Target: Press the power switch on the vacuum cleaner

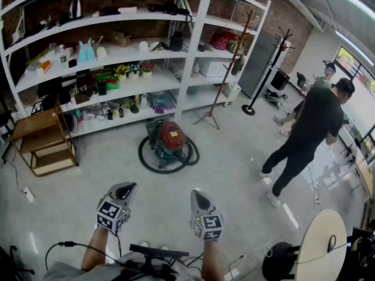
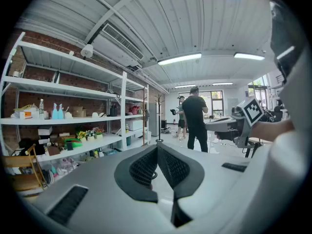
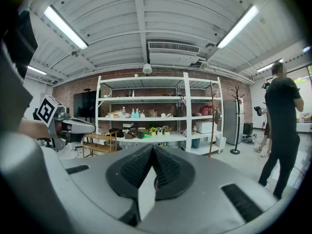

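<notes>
The vacuum cleaner [image 1: 170,141], with a red top, a green body and a black hose coiled round it, stands on the floor before the shelving. Both grippers are held low, near the person, well short of it. My left gripper [image 1: 130,186] is shut, its jaws meeting in a point with nothing between them [image 2: 157,147]. My right gripper [image 1: 197,193] is likewise shut and empty [image 3: 152,147]. Neither gripper view shows the vacuum cleaner. Each gripper view catches the other gripper's marker cube to the side.
White shelving [image 1: 187,57] full of small items lines the back wall. A wooden rack [image 1: 44,142] stands at left. A person in black [image 1: 310,133] walks at right, past a coat stand [image 1: 269,69]. A round table [image 1: 319,244] sits at bottom right; cables lie near my feet.
</notes>
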